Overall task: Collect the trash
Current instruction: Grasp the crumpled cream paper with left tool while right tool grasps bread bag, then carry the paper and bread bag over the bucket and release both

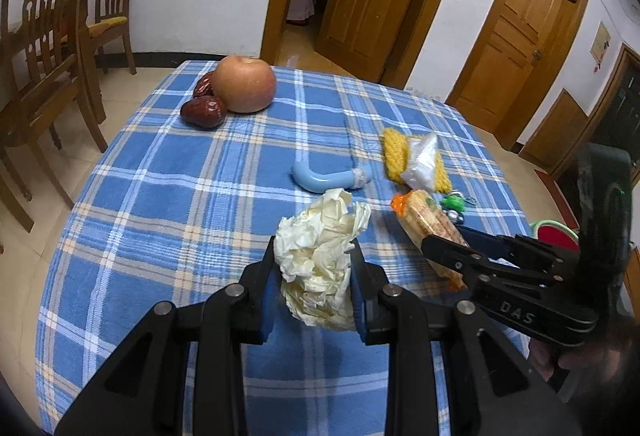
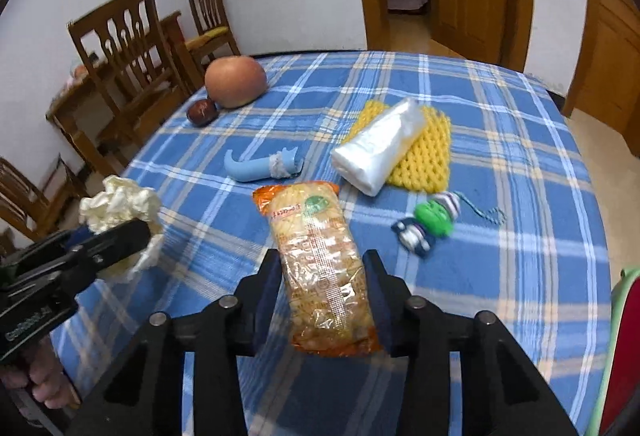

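left hand-held gripper (image 1: 316, 276) clamping crumpled paper wad (image 1: 320, 260) above desk (image 1: 160, 196) | right hand-held gripper (image 2: 320, 292) pinching orange snack wrapper (image 2: 320, 268), still lying on desk | risk: slick film slipping out during lift

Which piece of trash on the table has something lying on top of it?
The yellow foam net: the rolled clear plastic bag rests across it. The broken blue handle lies bare.
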